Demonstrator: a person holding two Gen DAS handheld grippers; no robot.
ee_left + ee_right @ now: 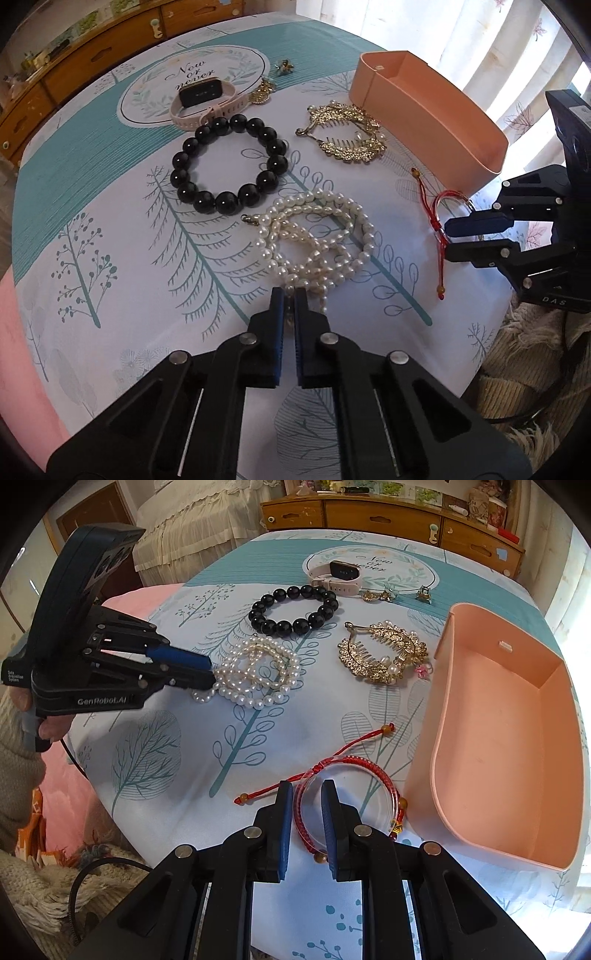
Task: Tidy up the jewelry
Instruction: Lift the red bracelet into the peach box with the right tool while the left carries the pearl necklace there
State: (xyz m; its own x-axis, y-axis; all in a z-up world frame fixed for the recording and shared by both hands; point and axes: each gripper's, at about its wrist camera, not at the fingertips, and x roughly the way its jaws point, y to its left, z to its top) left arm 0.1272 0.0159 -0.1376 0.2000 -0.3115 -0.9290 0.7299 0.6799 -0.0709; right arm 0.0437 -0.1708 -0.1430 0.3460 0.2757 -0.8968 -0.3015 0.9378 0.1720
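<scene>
My left gripper (290, 293) is shut on the near end of the white pearl necklace (317, 236), which lies coiled on the tablecloth; it also shows in the right wrist view (258, 675) with the left gripper (212, 672) at its edge. My right gripper (307, 794) is open, its fingers straddling the near rim of the red cord bracelet (347, 794); the left wrist view shows the right gripper (448, 238) at that bracelet (439, 214). The empty peach tray (509, 746) stands just right of it.
A black bead bracelet (229, 164), a gold hair comb (347, 133), a pink-strapped smartwatch (207, 98) and small gold earrings (262, 92) lie further back. A wooden dresser (388, 513) stands behind the table. The table edge drops to a woolly rug (40, 882).
</scene>
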